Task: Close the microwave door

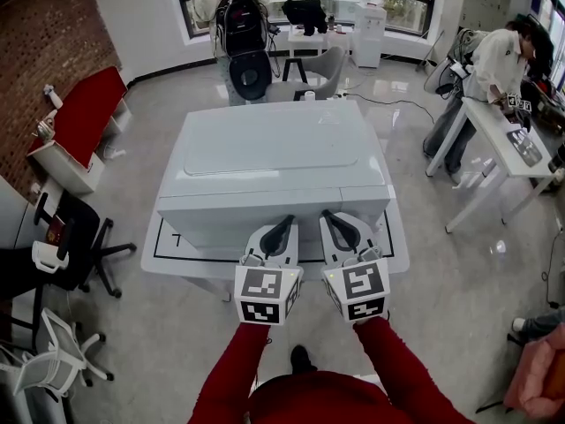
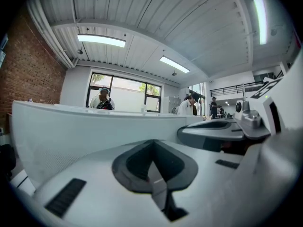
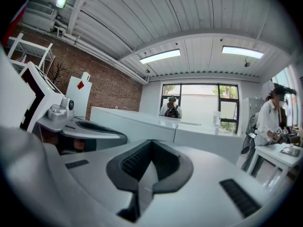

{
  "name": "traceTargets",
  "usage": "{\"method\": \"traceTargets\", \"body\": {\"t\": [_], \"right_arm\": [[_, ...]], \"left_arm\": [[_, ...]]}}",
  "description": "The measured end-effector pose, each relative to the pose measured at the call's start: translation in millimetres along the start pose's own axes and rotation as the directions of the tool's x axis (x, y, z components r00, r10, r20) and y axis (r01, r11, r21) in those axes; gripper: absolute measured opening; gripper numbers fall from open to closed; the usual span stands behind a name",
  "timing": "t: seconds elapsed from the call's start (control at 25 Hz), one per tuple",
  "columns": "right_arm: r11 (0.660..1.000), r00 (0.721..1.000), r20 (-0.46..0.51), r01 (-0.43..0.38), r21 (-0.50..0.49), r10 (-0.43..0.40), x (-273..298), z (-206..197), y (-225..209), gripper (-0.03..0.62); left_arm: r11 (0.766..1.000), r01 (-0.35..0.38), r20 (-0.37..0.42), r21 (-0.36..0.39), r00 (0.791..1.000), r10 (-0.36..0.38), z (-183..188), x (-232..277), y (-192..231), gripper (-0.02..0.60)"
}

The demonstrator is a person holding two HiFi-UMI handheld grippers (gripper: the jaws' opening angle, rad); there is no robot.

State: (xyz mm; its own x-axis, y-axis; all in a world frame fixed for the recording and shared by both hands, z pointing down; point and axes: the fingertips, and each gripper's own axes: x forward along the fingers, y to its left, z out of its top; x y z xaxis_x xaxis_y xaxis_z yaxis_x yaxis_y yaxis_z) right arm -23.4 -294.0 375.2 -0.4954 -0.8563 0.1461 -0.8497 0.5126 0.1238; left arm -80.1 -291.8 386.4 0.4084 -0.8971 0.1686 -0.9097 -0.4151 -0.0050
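- Microwave [image 1: 265, 153]: sits on the white table [image 1: 168, 259], directly ahead of both grippers. From above, its front panel looks flush with the body and no gap shows. I judge the door at or near shut, but I cannot confirm the latch.
- Left gripper [image 1: 284, 225]: jaws together, nothing between them.
- Right gripper [image 1: 334, 219]: jaws together, likewise empty.
- Both tips point at the front panel, low down. No view settles whether they touch it.
- Risk: closed tips on a smooth panel may skid sideways if the push is off-square.
- Risk: if the door is already home, more pressure would only slide the microwave back across the table.
- Risk: the grippers ride close beside each other, so a small inward drift would knock them together.
- Head view only: the microwave's top, the table edge and both grippers at once, with people well behind.
- Gripper views only: the pads meeting, and the microwave as a low white wall seen near level. Each also shows the other gripper alongside.
- Right gripper view only: a vertical seam [image 3: 175, 132] on that wall. Whether it is the door edge, I cannot tell.
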Motion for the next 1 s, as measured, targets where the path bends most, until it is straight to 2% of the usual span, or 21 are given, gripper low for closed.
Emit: {"method": "traceTargets", "body": {"t": [0.56,0.72,0.88,1.0], "right_arm": [[1.000,1.000,0.008,-0.011,0.011,0.011,2.0,-0.1,-0.7,0.012],[0.996,0.998,0.025,-0.062,0.066,0.061,-0.9,0.2,0.0,0.014],[0.989,0.990,0.080,-0.121,0.084,0.114,-15.3,9.4,2.3,0.014],[0.975,0.979,0.124,-0.177,0.138,0.160,-29.4,14.3,2.1,0.014]], "left_arm": [[1.000,-0.002,0.002,-0.001,1.000,0.002,-0.2,2.3,0.7,0.009],[1.000,0.005,0.001,-0.018,1.000,-0.005,-3.0,0.8,1.8,0.009],[0.999,0.038,0.041,-0.037,0.998,-0.037,2.6,-10.5,0.1,0.009],[0.997,0.068,0.070,-0.028,0.995,-0.066,9.2,-22.4,-3.3,0.009]]}}
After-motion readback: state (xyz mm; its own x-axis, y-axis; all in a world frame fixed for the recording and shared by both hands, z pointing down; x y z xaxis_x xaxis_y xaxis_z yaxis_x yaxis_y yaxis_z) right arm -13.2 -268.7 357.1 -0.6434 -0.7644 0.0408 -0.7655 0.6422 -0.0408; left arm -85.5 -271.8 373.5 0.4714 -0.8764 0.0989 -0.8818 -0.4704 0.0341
